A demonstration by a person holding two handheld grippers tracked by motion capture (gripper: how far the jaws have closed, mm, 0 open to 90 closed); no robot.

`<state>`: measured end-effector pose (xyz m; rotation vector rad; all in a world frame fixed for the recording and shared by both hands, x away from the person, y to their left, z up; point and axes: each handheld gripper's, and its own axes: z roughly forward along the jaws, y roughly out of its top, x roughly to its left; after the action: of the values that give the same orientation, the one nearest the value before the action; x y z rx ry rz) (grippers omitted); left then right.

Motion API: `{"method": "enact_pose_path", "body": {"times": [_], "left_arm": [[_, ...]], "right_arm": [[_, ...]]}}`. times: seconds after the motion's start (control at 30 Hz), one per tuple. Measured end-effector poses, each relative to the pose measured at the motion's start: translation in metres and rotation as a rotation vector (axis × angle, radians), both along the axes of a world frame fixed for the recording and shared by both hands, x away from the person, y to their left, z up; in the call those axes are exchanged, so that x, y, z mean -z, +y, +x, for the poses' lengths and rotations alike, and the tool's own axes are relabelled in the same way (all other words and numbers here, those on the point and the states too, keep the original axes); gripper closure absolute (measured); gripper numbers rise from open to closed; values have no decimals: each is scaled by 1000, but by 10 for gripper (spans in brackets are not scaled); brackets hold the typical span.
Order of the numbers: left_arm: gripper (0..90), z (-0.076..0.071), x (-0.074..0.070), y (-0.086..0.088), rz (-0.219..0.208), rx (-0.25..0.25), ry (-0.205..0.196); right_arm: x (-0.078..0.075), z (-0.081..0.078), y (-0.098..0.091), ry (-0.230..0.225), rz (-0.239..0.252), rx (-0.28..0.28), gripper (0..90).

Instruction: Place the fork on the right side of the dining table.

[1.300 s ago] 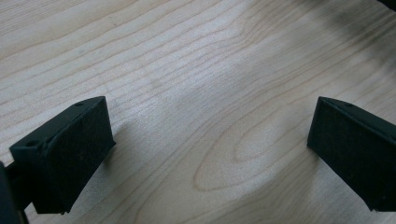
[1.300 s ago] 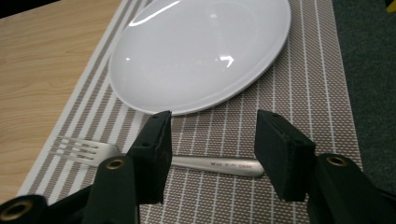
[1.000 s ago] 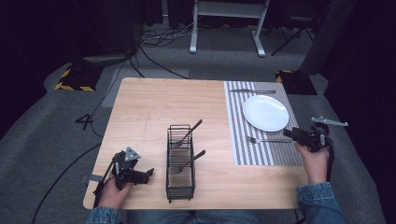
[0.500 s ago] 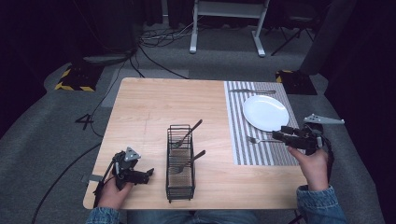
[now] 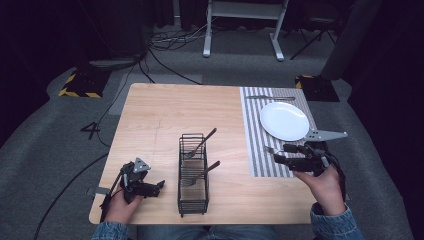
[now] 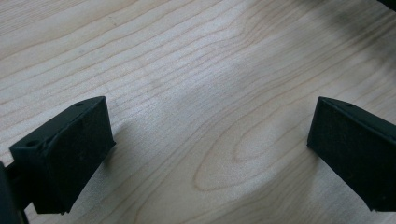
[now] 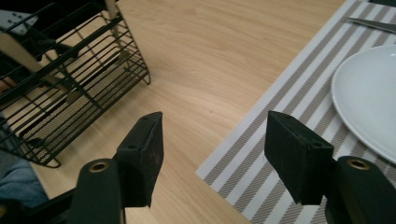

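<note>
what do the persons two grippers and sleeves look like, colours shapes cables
Both are black handheld tools. The left gripper carries a grey three-cornered plate on top and trails a thin black cable over the table edge. The right gripper has a longer grey plate pointing sideways. Seen close, each jaw ends in a blocky black pad, with brass-ringed holes in the rounded arms behind. Both sleeves are blue denim.

In the right gripper view, the white plate [image 7: 369, 98] to the right of the claw's right jaw was cut off by the picture's edge. The wire basket [image 7: 70, 79] left of the claw ran off the frame too. From the high view, the fork [image 5: 272, 149] just ahead of the right gripper [image 5: 280, 154] was too small to make out clearly.
</note>
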<state>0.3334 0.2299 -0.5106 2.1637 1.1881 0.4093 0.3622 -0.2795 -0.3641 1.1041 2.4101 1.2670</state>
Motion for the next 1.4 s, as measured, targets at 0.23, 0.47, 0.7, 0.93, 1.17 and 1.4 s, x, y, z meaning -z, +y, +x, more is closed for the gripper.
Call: {"method": "enact_pose_path", "body": {"times": [0.23, 0.47, 0.7, 0.93, 1.17, 1.4], "left_arm": [[2, 0, 0, 0, 0, 0, 0], [2, 0, 0, 0, 1, 0, 0], [2, 0, 0, 0, 0, 0, 0], [3, 0, 0, 0, -1, 1, 0], [3, 0, 0, 0, -1, 1, 0], [2, 0, 0, 0, -1, 1, 0]], "right_arm": [[-1, -14, 17, 38, -25, -101, 347], [12, -20, 29, 45, -60, -101, 336], [33, -23, 39, 93, -96, -127, 332], [66, -21, 50, 145, -130, -144, 338], [98, -21, 67, 181, -189, -170, 337], [116, -25, 76, 159, -193, -184, 347]]}}
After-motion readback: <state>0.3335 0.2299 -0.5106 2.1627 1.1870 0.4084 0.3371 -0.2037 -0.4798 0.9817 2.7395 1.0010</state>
